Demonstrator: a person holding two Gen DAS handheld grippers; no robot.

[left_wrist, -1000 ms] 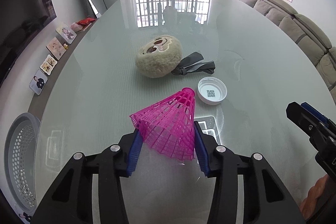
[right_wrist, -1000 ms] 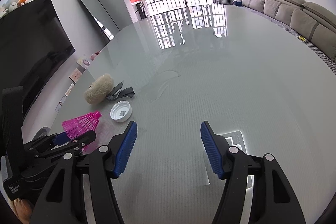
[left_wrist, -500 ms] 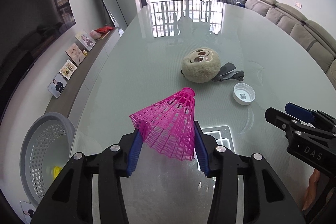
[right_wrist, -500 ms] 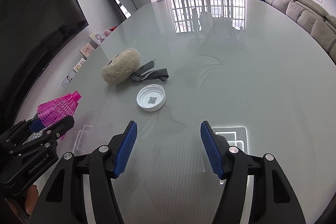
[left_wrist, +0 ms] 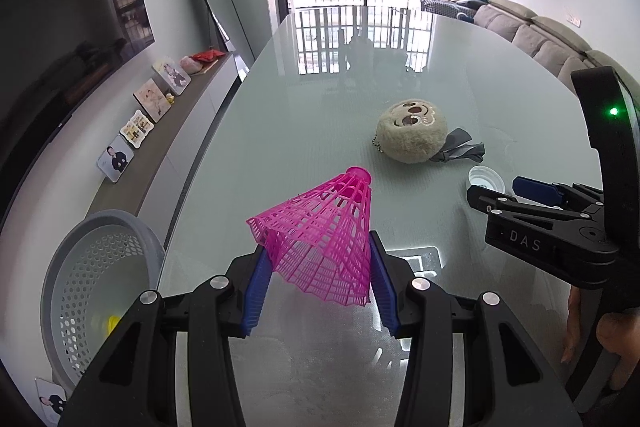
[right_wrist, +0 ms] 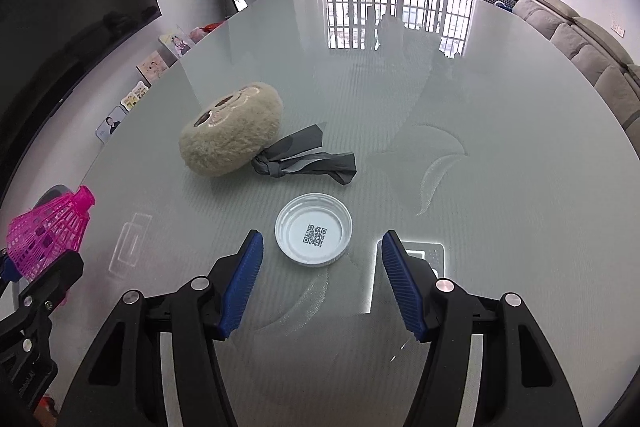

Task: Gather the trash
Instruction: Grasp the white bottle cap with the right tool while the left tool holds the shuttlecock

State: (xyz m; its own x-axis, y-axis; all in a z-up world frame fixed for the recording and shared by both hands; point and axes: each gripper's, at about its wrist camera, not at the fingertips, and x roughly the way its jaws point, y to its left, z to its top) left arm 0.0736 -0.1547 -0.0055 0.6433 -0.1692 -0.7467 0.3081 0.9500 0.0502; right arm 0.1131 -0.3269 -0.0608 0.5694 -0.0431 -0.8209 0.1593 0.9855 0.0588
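My left gripper [left_wrist: 318, 259] is shut on a pink plastic shuttlecock [left_wrist: 320, 233], its skirt pinched between the blue pads above the glass table [left_wrist: 304, 131]. The shuttlecock [right_wrist: 46, 231] also shows at the left edge of the right wrist view. My right gripper [right_wrist: 322, 243] stands open just short of a white bottle cap [right_wrist: 314, 229] that lies open side up with a QR code inside. The cap [left_wrist: 486, 179] sits just beyond the right gripper's tips [left_wrist: 504, 193] in the left wrist view. A knotted grey scrap [right_wrist: 306, 161] lies beyond the cap.
A beige plush toy [right_wrist: 232, 131] rests against the grey scrap. A grey perforated basket [left_wrist: 96, 287] stands on the floor left of the table, with something yellow inside. Photo cards [left_wrist: 136, 127] line a low shelf under a dark television. A grey sofa [right_wrist: 592, 47] runs along the right.
My right gripper has swung left across the table until the white cap sits just ahead of its open fingers. My left gripper has carried the shuttlecock left, bringing the basket into view.
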